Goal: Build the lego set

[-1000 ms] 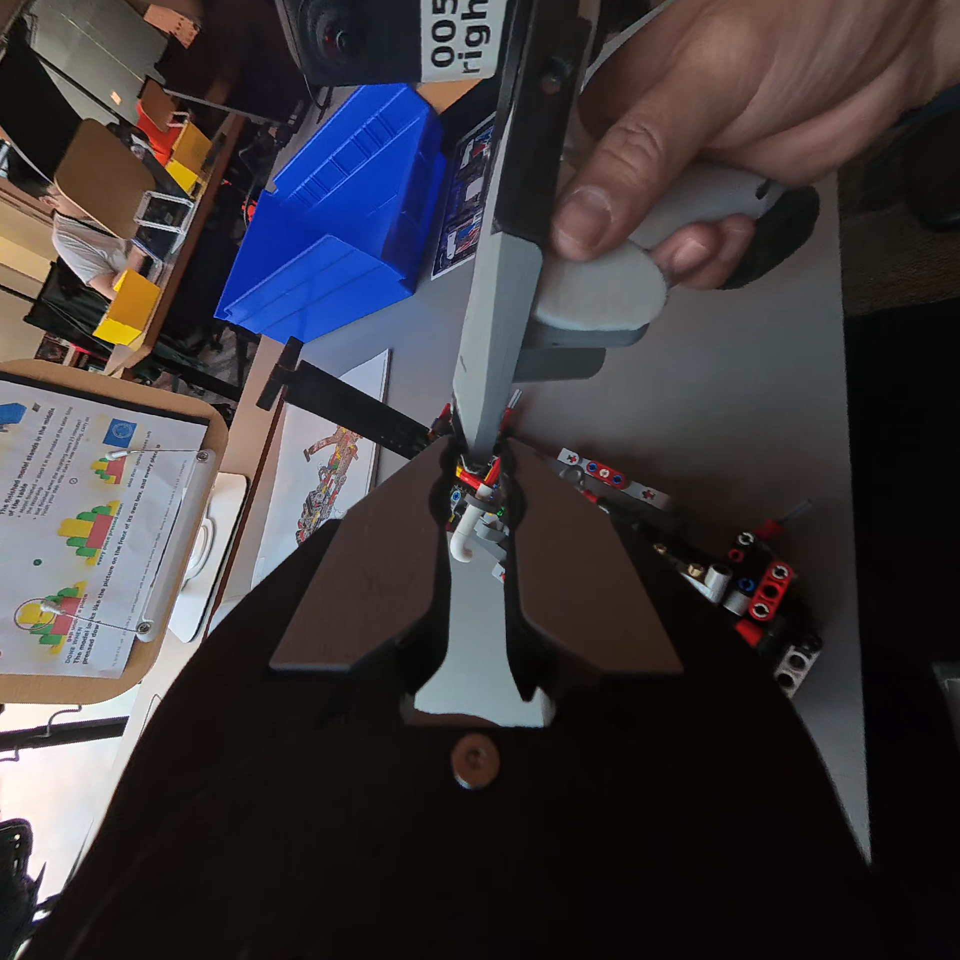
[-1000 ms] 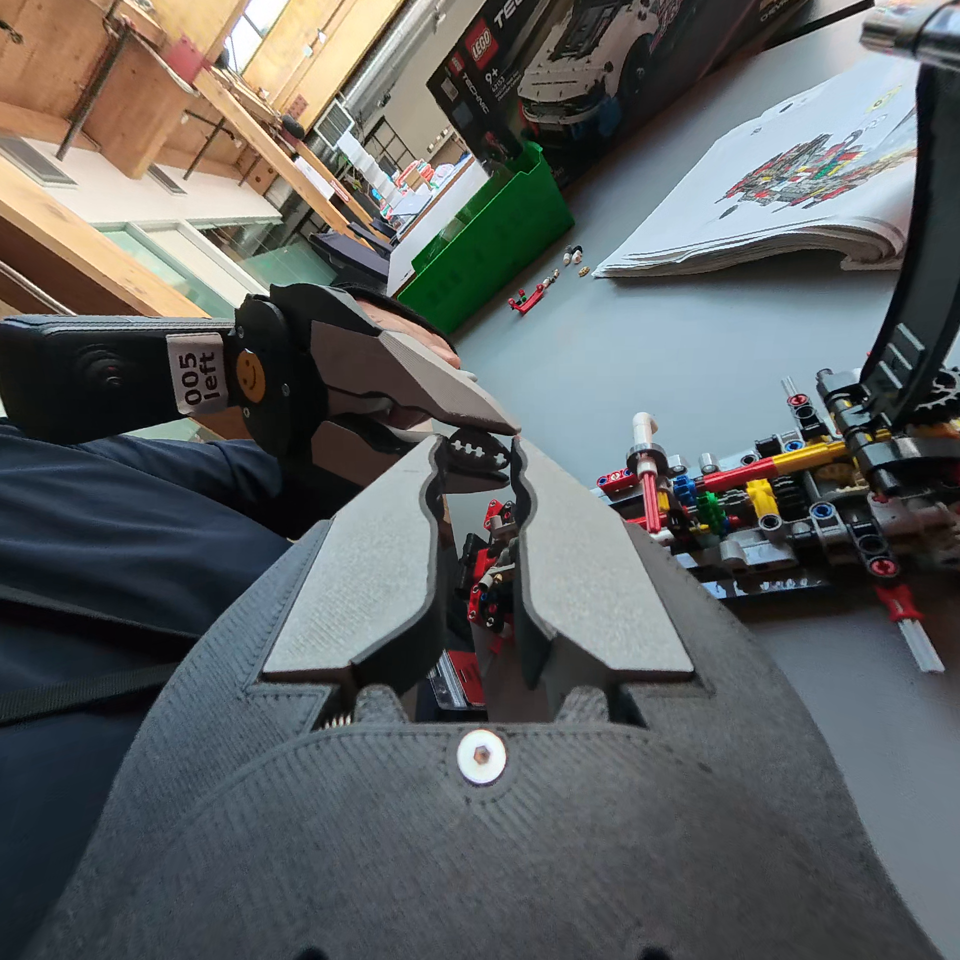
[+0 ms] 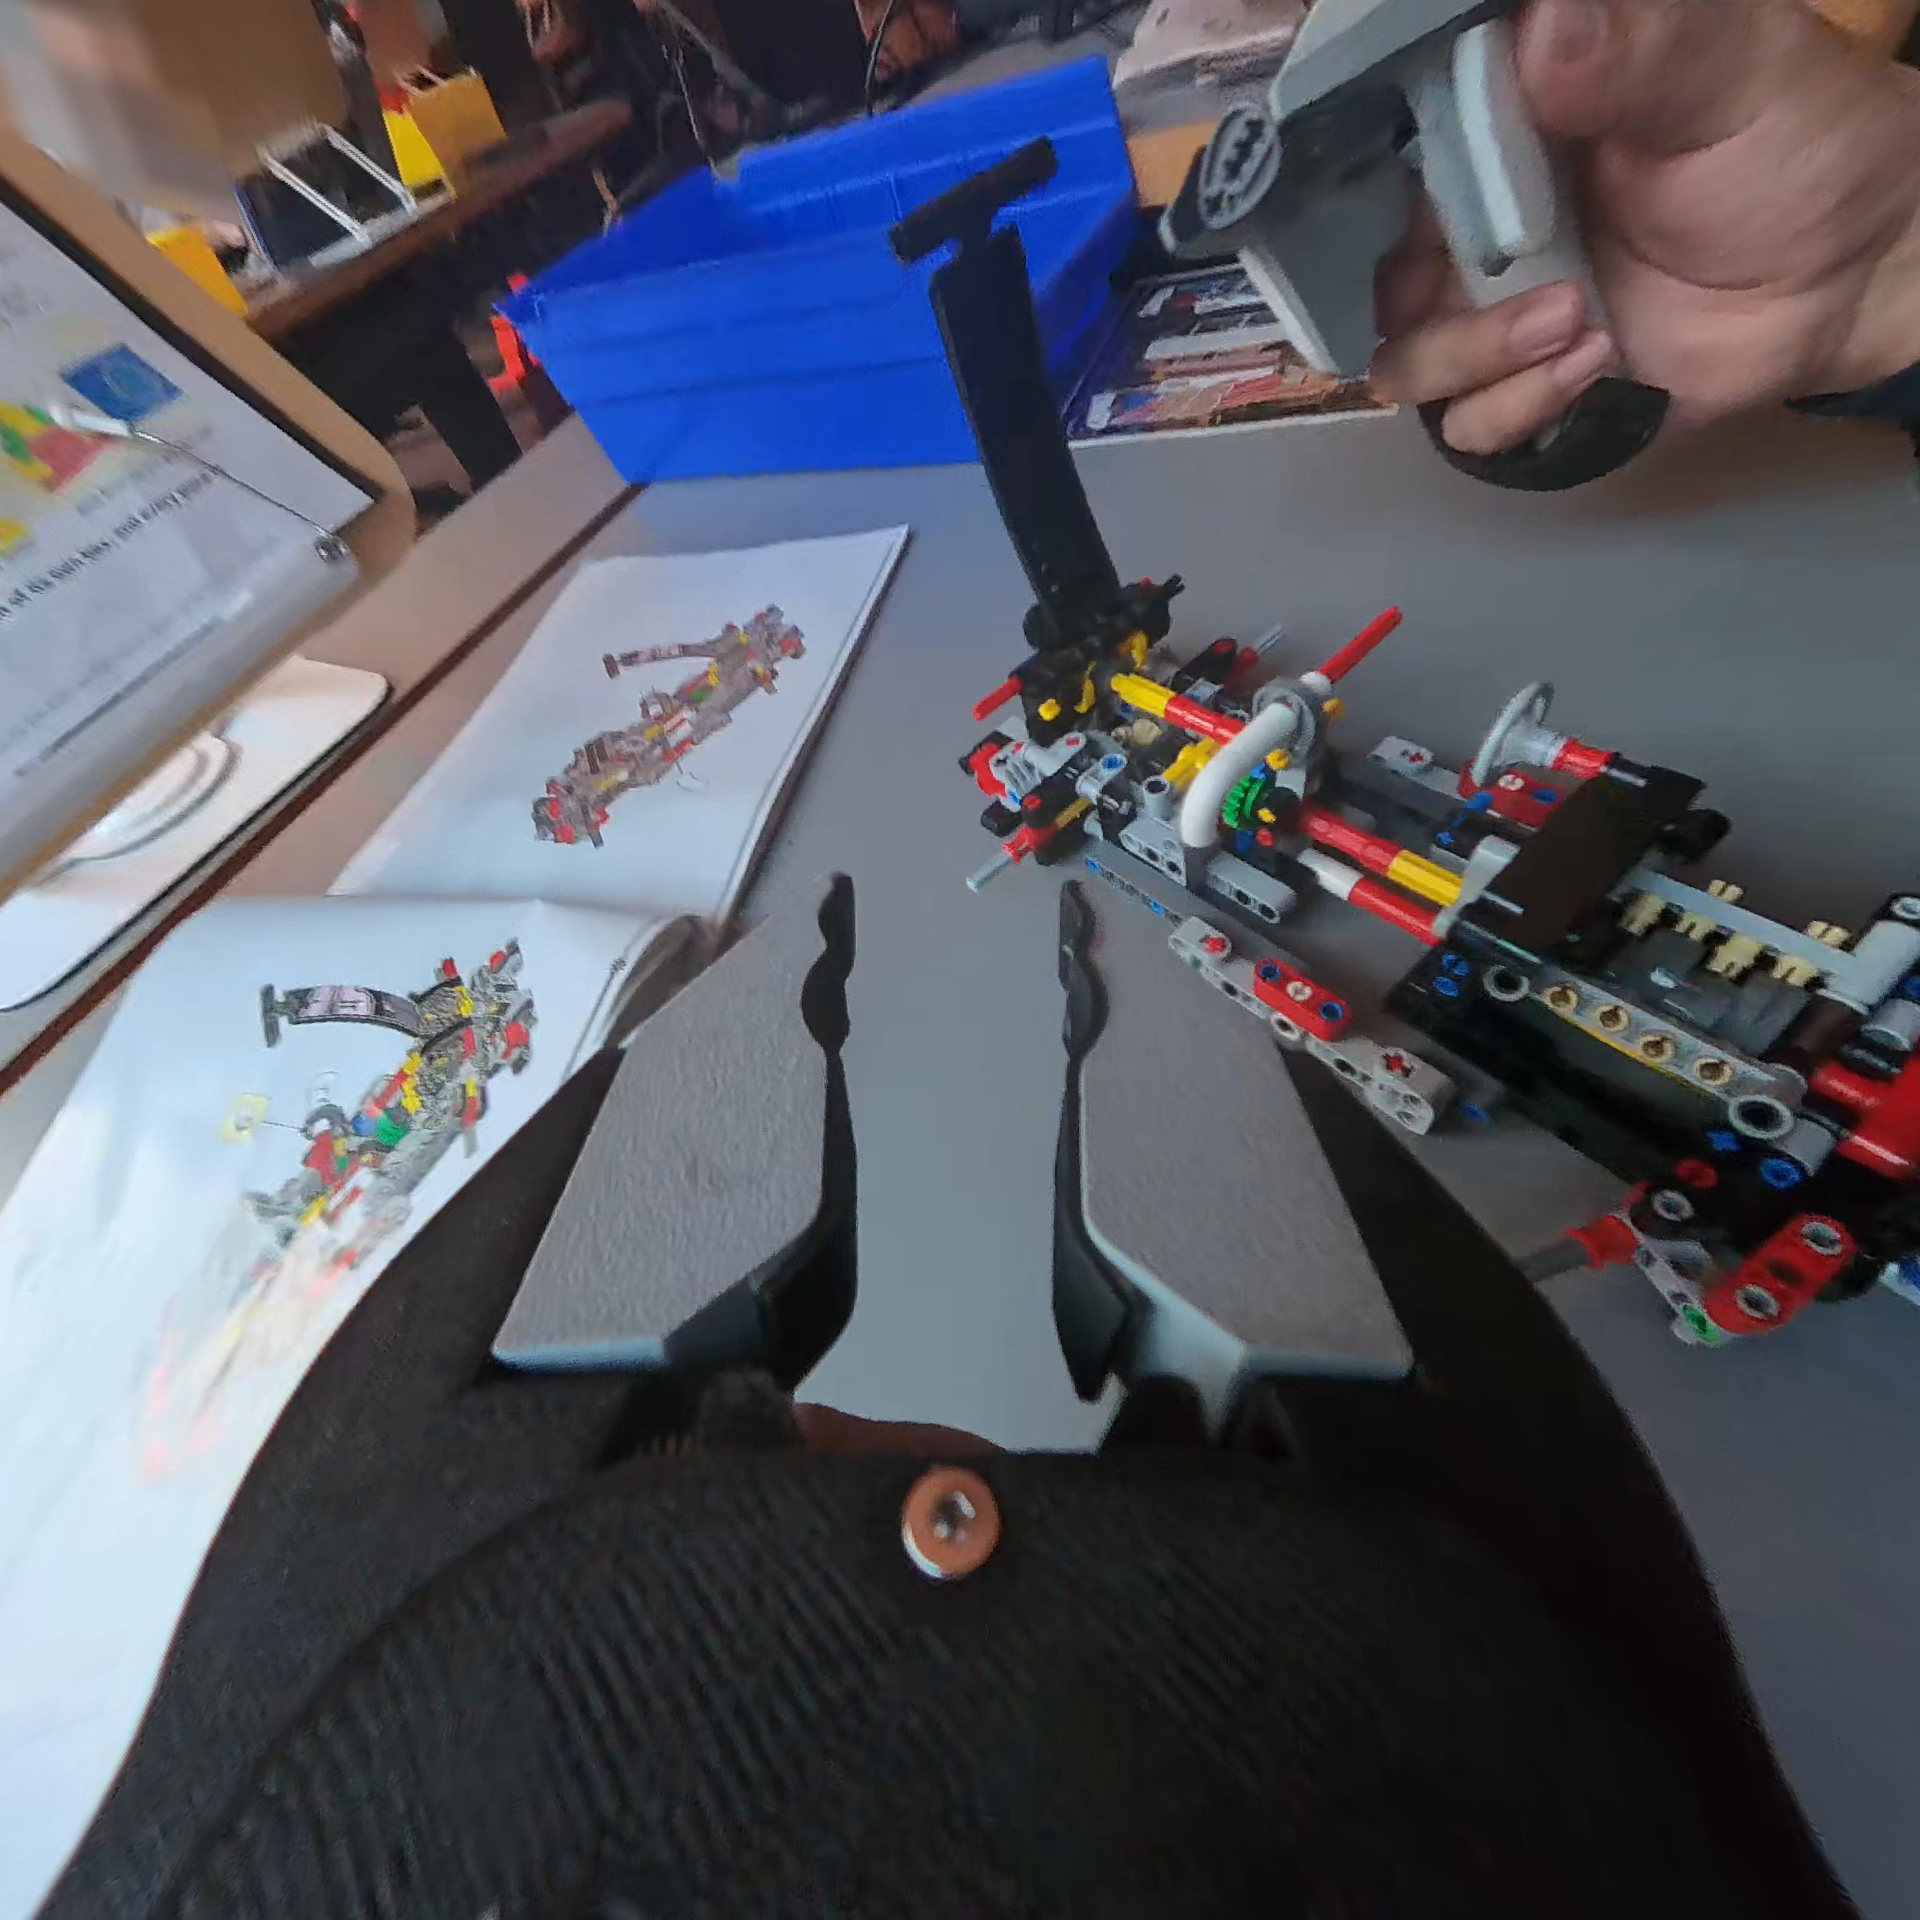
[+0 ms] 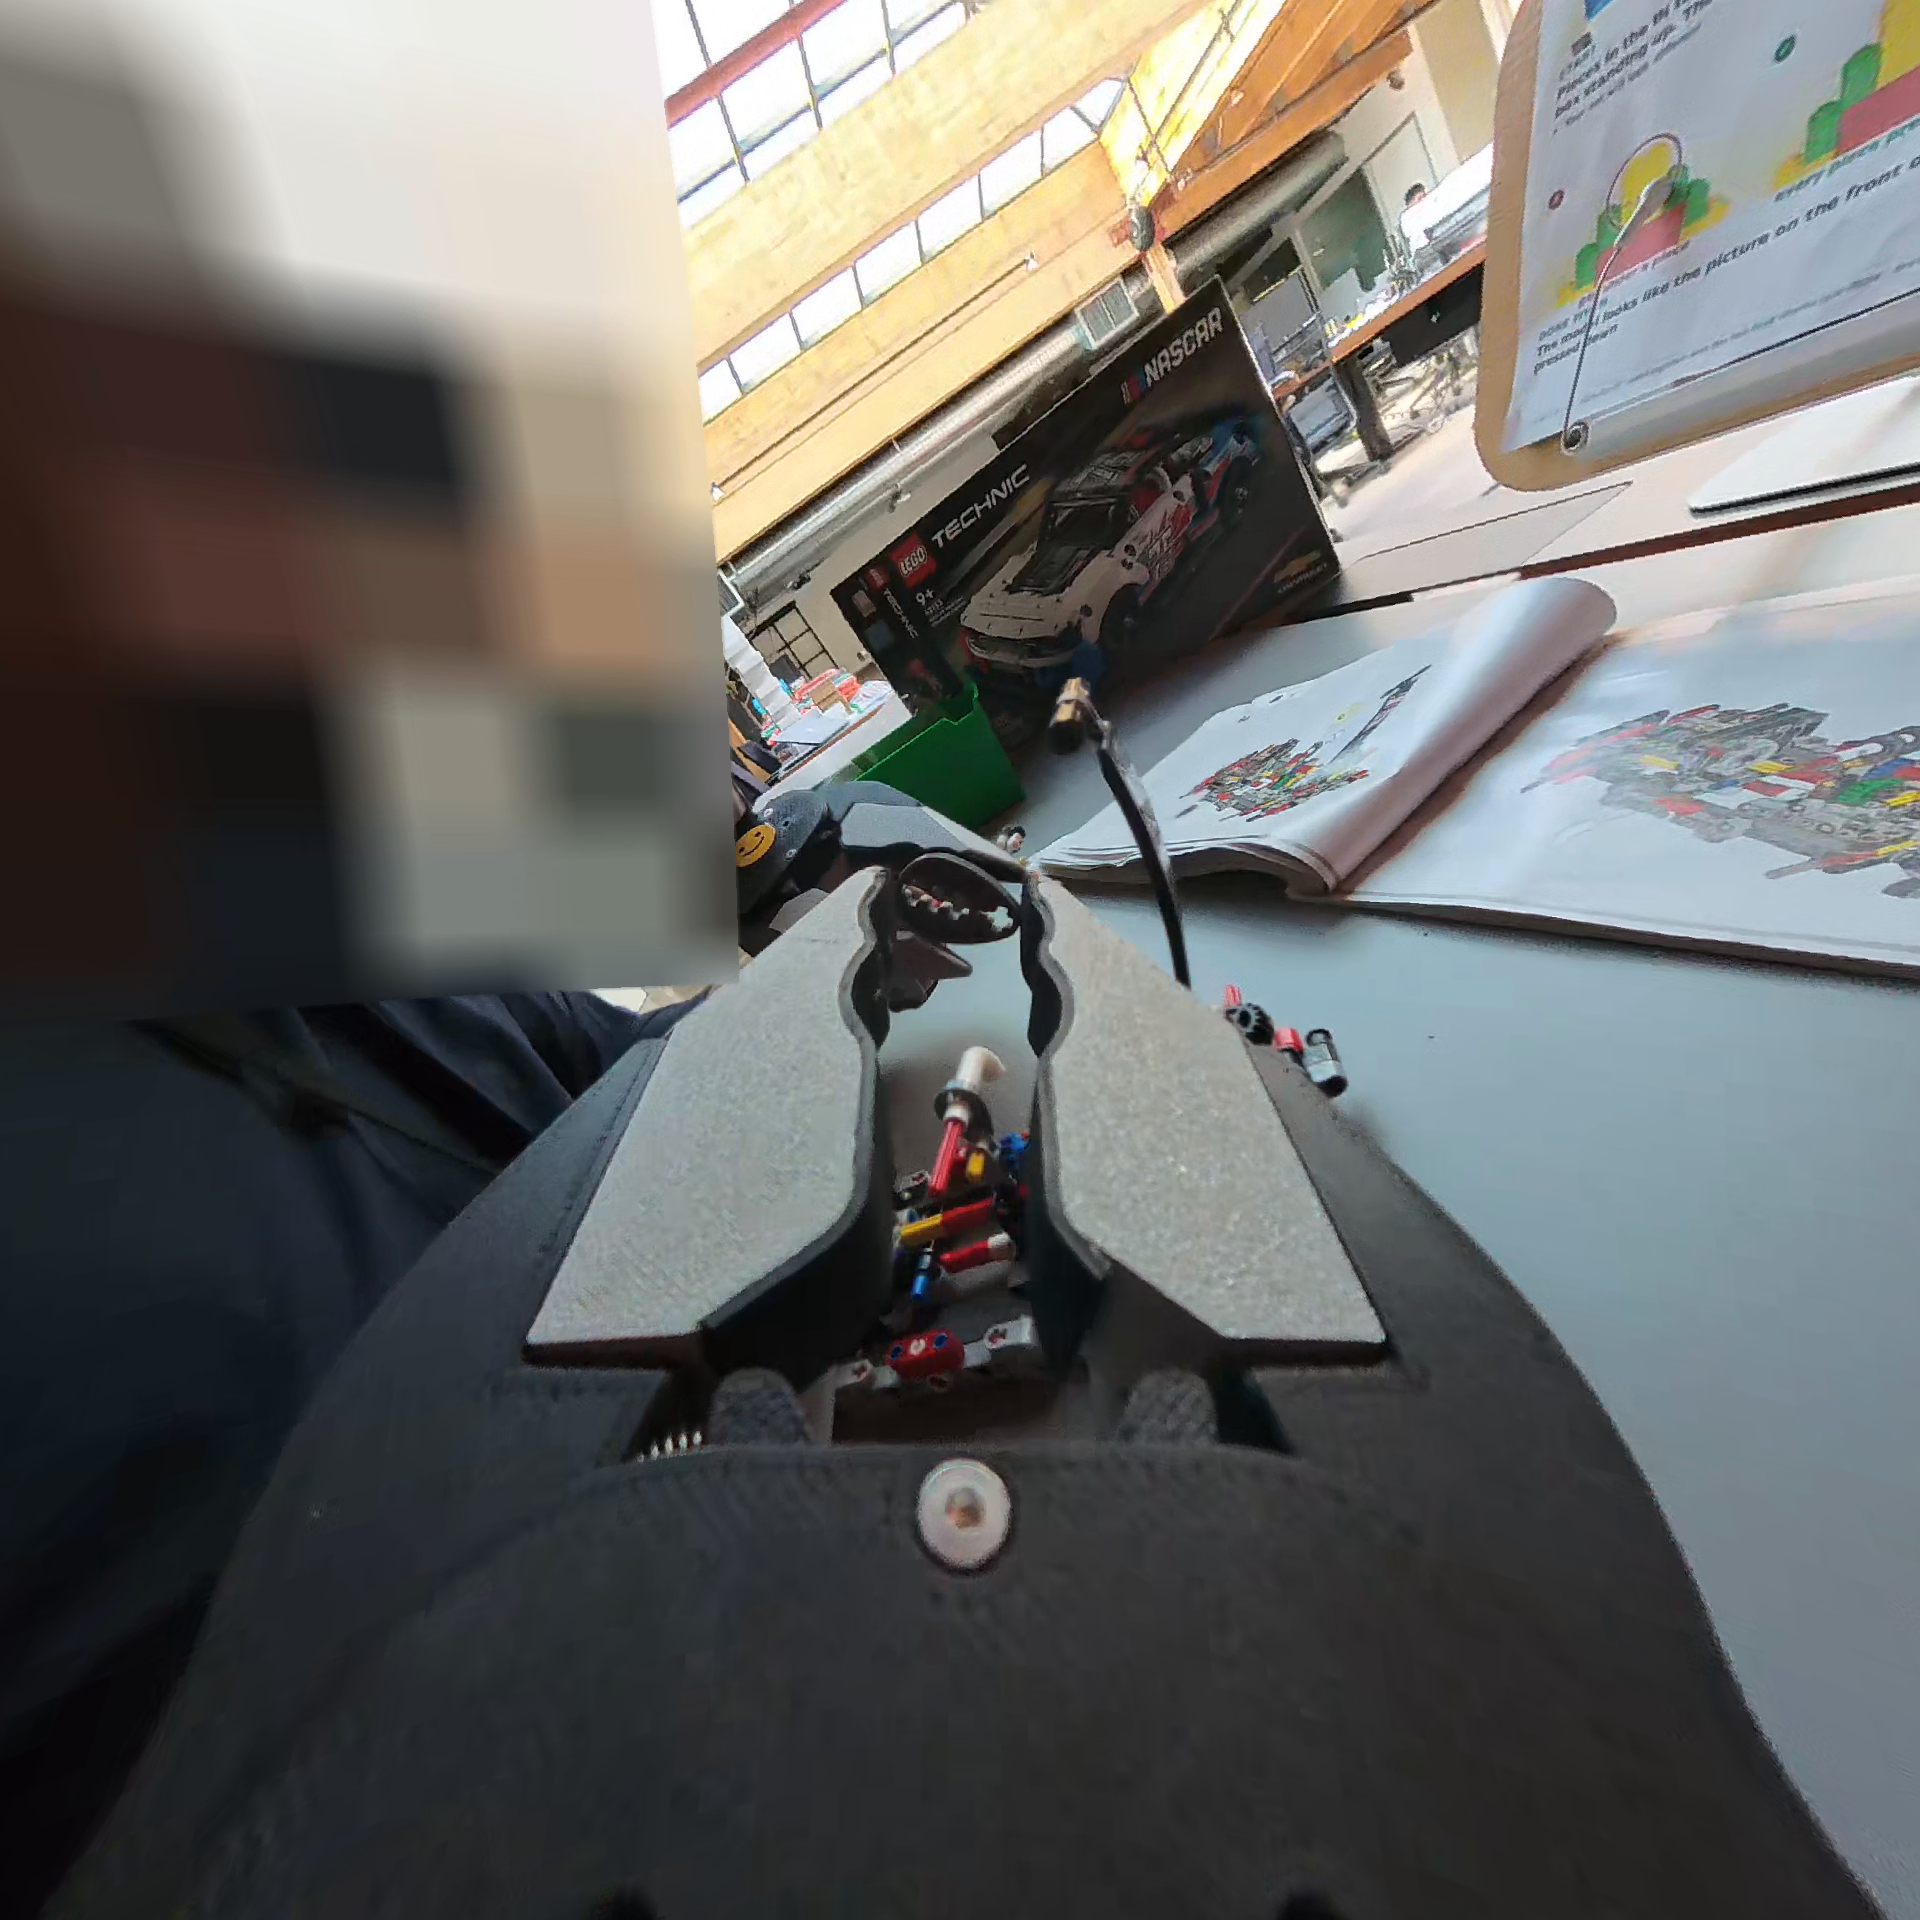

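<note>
Left gripper (image 3: 951, 914), wide and empty, hovers beside the multicoloured brick-built chassis (image 3: 1455, 894); right gripper (image 4: 951, 914) above it pinches a black perforated beam (image 4: 961, 909).

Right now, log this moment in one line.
left gripper: open, above table | right gripper: gripping black holed piece | brick model: on table

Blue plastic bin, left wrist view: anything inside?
Cannot tell. Of the blue plastic bin only outer walls and rim show; its interior is hidden by the near wall. The tall black T-topped strut covers part of its front.
</note>
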`<state>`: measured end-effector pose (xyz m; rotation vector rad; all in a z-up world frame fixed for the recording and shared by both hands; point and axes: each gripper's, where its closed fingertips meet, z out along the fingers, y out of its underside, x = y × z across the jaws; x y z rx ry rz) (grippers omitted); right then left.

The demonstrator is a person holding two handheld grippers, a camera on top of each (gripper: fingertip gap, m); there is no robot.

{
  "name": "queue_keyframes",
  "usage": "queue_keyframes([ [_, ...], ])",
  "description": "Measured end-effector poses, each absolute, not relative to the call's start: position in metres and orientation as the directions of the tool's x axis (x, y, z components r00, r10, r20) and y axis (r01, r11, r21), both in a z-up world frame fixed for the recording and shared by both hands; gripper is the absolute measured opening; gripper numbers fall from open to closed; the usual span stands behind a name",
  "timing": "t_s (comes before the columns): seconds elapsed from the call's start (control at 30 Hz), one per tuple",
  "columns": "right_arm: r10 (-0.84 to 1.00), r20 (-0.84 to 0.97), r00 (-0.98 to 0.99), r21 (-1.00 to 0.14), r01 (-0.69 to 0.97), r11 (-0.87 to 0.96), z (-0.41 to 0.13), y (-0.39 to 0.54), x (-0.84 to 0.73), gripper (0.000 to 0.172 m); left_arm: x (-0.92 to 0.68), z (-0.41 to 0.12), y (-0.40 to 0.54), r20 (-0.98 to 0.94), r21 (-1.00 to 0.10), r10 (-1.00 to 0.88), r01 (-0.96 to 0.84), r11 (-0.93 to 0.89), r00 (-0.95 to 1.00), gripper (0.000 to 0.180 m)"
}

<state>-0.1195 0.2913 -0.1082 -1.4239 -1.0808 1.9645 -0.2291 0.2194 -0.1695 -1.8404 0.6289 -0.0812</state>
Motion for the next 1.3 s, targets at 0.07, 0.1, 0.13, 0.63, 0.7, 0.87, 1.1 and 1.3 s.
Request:
queue_keyframes([
  [0.07,0.759,-0.547,-0.353,-0.823,0.057,-0.566,-0.113,0.297,-0.116,0.02,-0.228,-0.174,0.22,-0.243,-0.893,-0.459,-0.382,-0.237,0.854,0.036],
  [0.1,0.759,-0.542,-0.36,-0.824,0.049,-0.564,-0.114,0.3,-0.114,0.02,-0.228,-0.175,0.22,-0.247,-0.89,-0.455,-0.386,-0.242,0.855,0.036],
  [0.13,0.762,-0.537,-0.363,-0.826,0.044,-0.562,-0.117,0.302,-0.113,0.02,-0.229,-0.177,0.221,-0.251,-0.886,-0.454,-0.392,-0.248,0.855,0.036],
  [0.63,0.778,-0.483,-0.402,-0.84,-0.041,-0.542,-0.121,0.311,-0.105,0.02,-0.236,-0.193,0.228,-0.25,-0.867,-0.436,-0.4,-0.297,0.865,0.032],
  [0.7,0.775,-0.485,-0.405,-0.839,-0.035,-0.543,-0.121,0.31,-0.106,0.02,-0.239,-0.195,0.228,-0.248,-0.863,-0.432,-0.4,-0.308,0.867,0.031],
  [0.87,0.764,-0.504,-0.404,-0.825,-0.037,-0.564,-0.122,0.313,-0.106,0.02,-0.241,-0.196,0.228,-0.222,-0.869,-0.434,-0.379,-0.319,0.873,0.031],
  [1.1,0.775,-0.496,-0.39,-0.828,-0.057,-0.558,-0.121,0.315,-0.105,0.02,-0.239,-0.202,0.229,-0.26,-0.847,-0.437,-0.42,-0.325,0.861,0.031],
  [1.3,0.778,-0.497,-0.385,-0.829,-0.055,-0.557,-0.121,0.315,-0.105,0.02,-0.244,-0.202,0.23,-0.271,-0.843,-0.421,-0.425,-0.329,0.865,0.029],
])
